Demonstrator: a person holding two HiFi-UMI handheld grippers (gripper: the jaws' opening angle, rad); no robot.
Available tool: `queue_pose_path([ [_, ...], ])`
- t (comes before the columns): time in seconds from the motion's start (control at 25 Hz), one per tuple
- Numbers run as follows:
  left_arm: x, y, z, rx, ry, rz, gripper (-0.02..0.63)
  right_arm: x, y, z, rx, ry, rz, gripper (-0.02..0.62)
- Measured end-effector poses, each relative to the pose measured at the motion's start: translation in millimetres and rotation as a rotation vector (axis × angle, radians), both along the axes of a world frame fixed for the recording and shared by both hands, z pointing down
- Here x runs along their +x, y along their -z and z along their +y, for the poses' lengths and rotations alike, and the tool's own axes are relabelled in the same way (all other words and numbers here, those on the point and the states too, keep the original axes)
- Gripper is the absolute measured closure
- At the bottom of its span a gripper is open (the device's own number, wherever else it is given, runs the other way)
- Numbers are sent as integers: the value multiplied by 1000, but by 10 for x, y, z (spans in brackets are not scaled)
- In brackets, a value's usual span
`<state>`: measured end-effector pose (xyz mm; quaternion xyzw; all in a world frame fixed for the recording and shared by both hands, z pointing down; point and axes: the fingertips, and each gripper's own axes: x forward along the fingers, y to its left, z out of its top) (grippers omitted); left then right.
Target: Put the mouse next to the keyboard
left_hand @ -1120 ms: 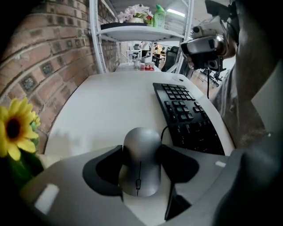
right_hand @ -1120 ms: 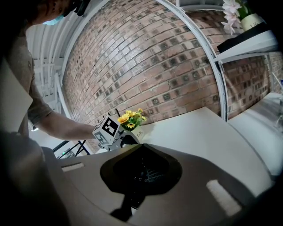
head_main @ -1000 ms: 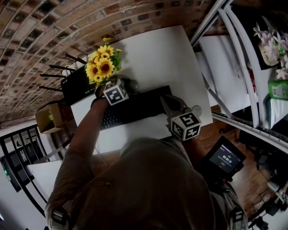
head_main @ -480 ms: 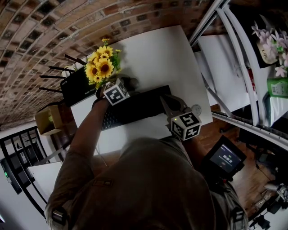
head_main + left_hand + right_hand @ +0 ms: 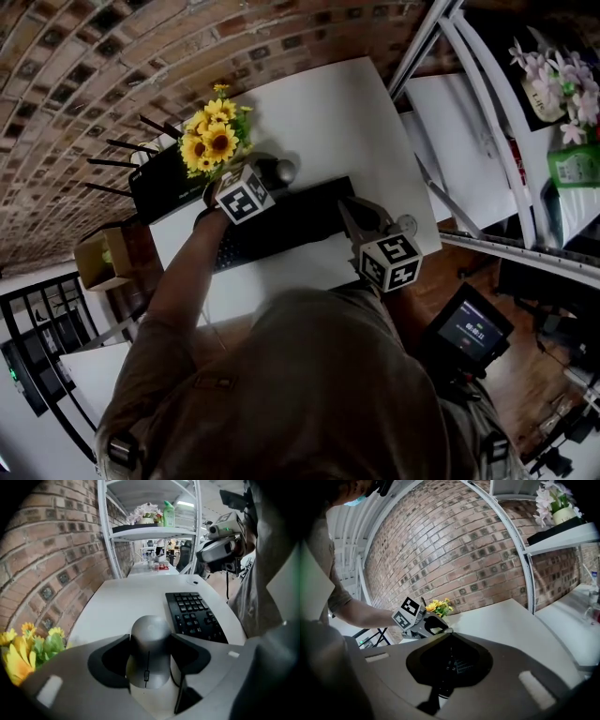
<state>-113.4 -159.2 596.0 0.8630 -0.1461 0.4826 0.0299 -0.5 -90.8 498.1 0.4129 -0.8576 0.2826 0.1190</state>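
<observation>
Grey mouse (image 5: pixel 149 653): clamped by its sides in the left tongs (image 5: pixel 150 636), apparently just clear of the tabletop (image 5: pixel 126 592), beside the keyboard's (image 5: pixel 192 613) end.
Slip risk: rounded shell, wide grip; a tilt could squeeze it out.
Sunflowers (image 5: pixel 18 651): close; a wide swing could brush them.
Right tongs (image 5: pixel 449 632): closed, empty, above the keyboard.

Dim, underexposed; strong fisheye bending (the brick wall (image 5: pixel 84 56) bows), dark corners.
</observation>
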Motion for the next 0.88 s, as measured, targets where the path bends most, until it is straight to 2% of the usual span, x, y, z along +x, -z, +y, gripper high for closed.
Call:
queue_pose_path([
  [0.28, 251, 345, 149, 54, -51, 92, 336, 132, 164, 231, 45, -86, 23, 586],
  [0.6, 697, 570, 414, 91, -138, 184, 336, 512, 273, 500, 87, -214, 43, 586],
  [0.88, 1167, 606, 525, 94, -207, 156, 336, 908, 324, 525, 121, -241, 25, 584],
])
